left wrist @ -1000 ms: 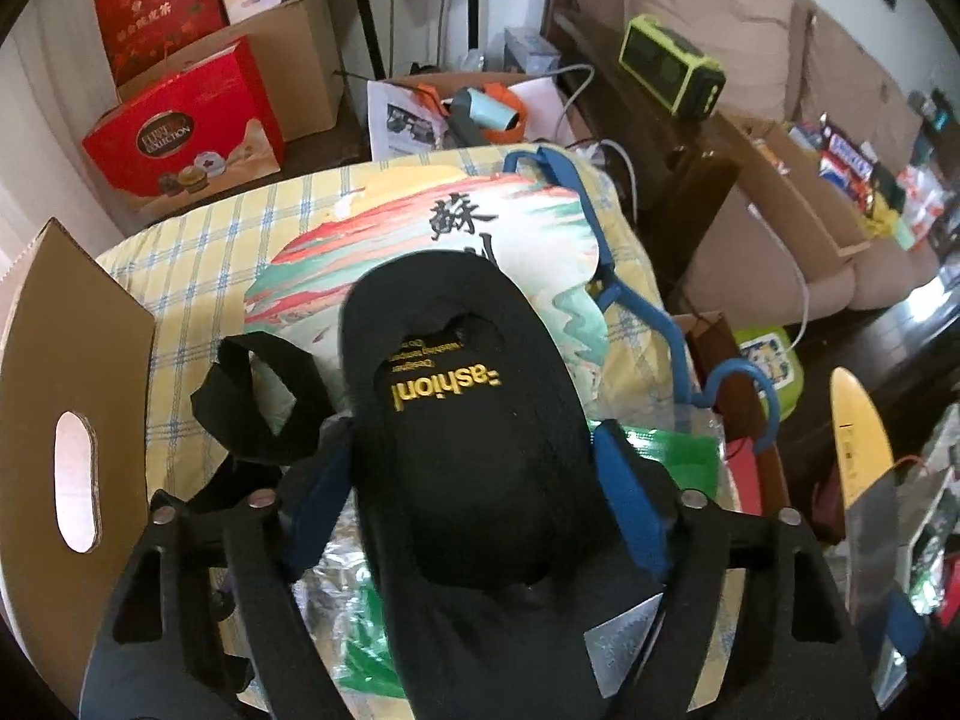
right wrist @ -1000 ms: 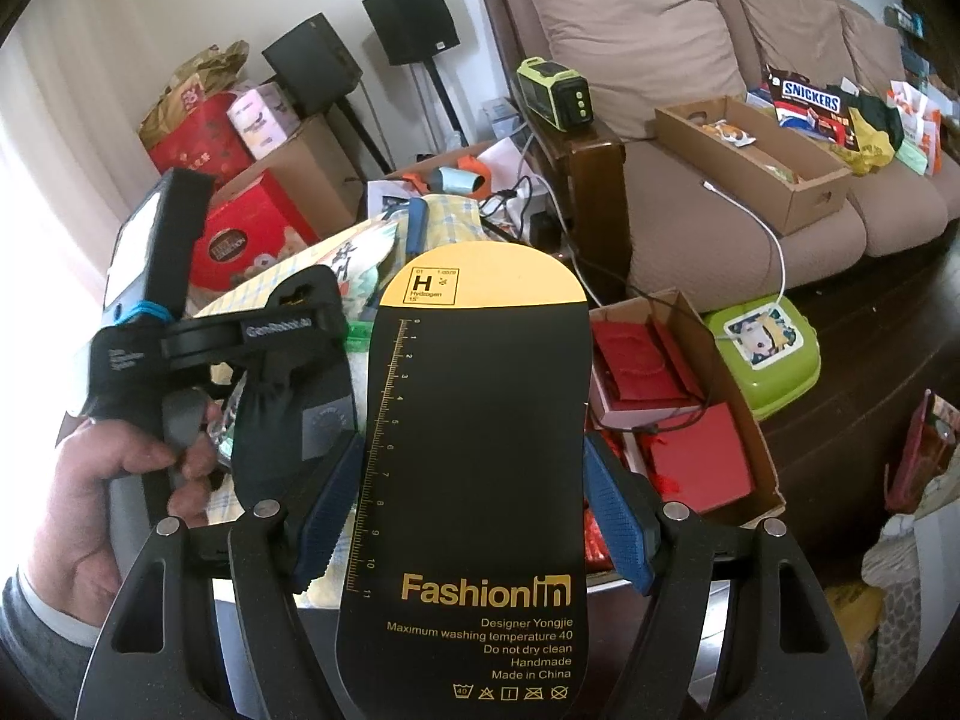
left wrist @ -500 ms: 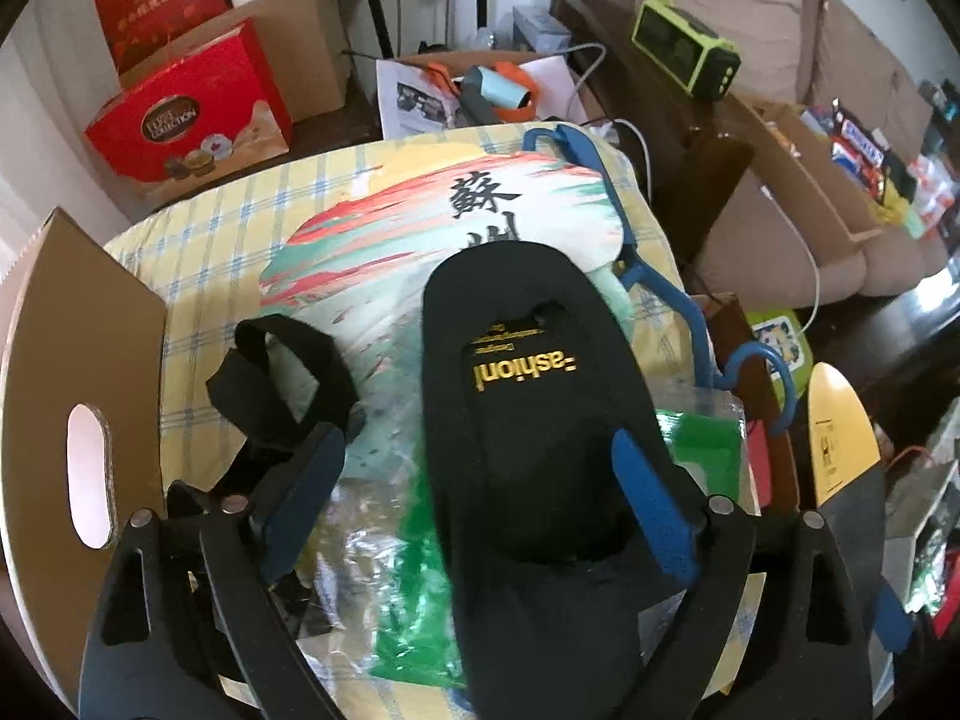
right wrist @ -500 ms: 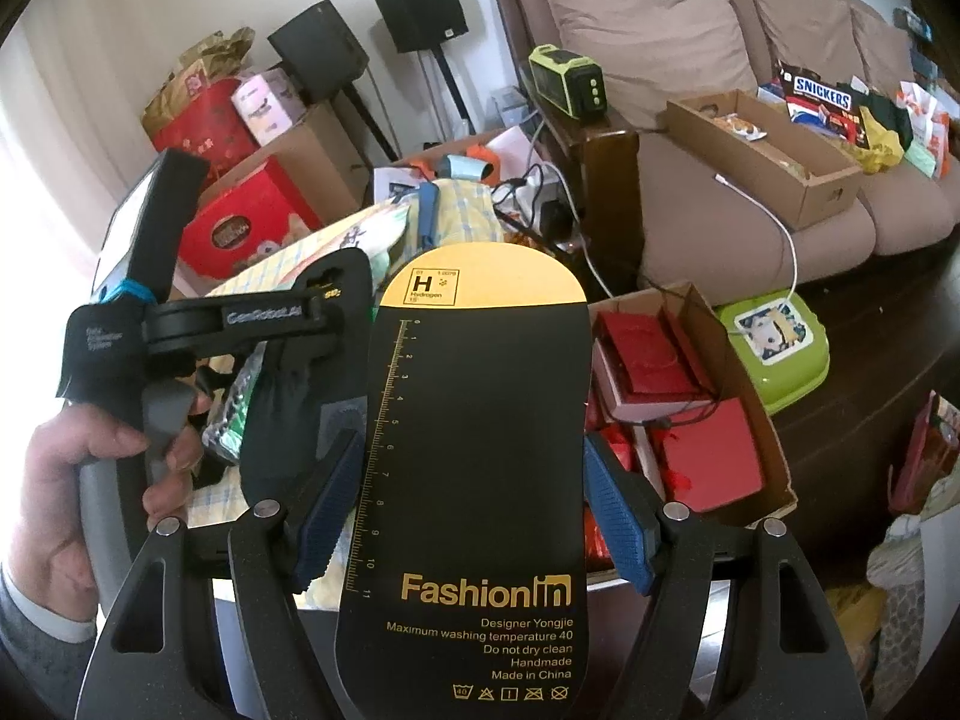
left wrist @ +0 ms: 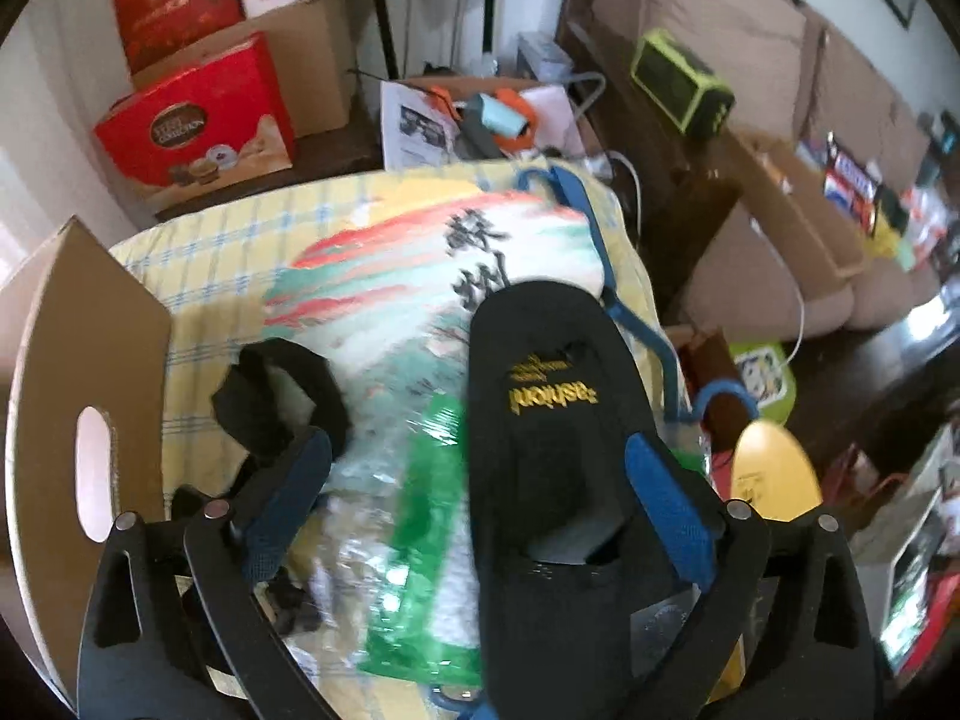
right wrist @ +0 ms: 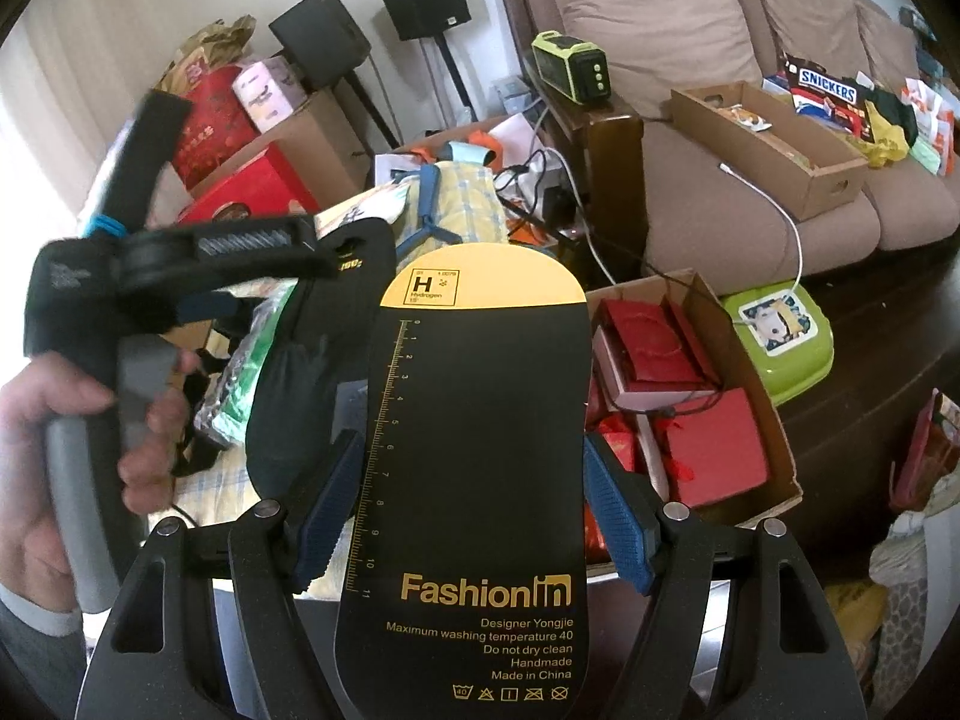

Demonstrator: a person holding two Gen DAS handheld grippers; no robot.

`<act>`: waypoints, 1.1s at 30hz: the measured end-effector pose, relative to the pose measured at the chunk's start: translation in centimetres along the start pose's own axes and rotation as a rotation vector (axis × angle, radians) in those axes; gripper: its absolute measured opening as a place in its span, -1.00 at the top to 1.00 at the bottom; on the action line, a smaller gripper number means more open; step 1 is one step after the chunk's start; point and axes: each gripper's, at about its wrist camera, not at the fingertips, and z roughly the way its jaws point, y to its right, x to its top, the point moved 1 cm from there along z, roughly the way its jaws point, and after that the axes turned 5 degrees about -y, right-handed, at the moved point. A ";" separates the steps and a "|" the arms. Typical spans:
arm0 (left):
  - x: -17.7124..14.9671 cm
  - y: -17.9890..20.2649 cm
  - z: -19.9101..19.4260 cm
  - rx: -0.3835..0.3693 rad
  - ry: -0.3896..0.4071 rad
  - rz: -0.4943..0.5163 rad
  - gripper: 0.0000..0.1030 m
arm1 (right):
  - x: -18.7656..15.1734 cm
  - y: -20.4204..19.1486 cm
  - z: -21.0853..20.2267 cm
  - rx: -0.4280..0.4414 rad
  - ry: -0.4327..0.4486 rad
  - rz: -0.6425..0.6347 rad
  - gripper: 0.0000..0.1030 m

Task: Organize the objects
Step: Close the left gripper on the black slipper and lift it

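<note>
My left gripper (left wrist: 474, 498) stands spread wide; its jaws have just been opening. The black slipper (left wrist: 558, 420) lies between them, sole down on the yellow checked cloth (left wrist: 198, 252), close against the right blue pad (left wrist: 666, 510) and well apart from the left one. Whether that right pad touches the slipper I cannot tell, since the frame is blurred there. The slipper's toe rests over a printed bag with red and green streaks (left wrist: 414, 264), toward the right edge of the cloth. A green-and-clear plastic packet (left wrist: 420, 516) lies just beside it, under my open jaws.

My right gripper (right wrist: 468, 516) is pinching the second slipper (right wrist: 480, 450), sole toward the camera (gold "FashionIn" lettering legible), both blue pads pressed on its edges. My left hand (right wrist: 66, 432) grips the other tool's handle at the left.
</note>
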 end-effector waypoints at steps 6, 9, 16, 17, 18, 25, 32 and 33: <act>-0.1 0.7 -1.2 -0.057 -0.007 0.024 -0.91 | -0.3 -0.1 0.2 0.007 -0.002 0.006 -0.44; -0.4 2.4 -1.0 -0.057 -0.018 0.058 -0.91 | -0.3 0.1 -0.2 0.001 0.003 0.015 -0.44; -0.3 4.0 1.0 0.046 -0.036 0.044 -0.91 | -0.6 0.9 -0.8 -0.016 0.010 0.032 -0.44; -0.4 4.0 1.2 0.061 -0.035 0.034 -0.91 | -0.7 1.1 -0.8 -0.016 0.007 0.035 -0.44; -0.4 4.0 1.5 0.072 -0.035 0.023 -0.91 | -0.7 1.2 -0.7 -0.015 0.006 0.037 -0.44; -0.3 4.1 3.1 0.075 -0.073 0.007 -0.91 | -0.8 1.6 -0.5 -0.015 0.002 0.047 -0.44; -0.5 4.5 3.6 0.098 -0.029 0.060 -0.57 | -0.8 1.9 -0.7 -0.020 0.006 0.054 -0.44; -0.5 4.5 3.4 0.099 -0.015 0.065 -0.44 | -0.7 1.9 -0.8 -0.021 0.007 0.054 -0.44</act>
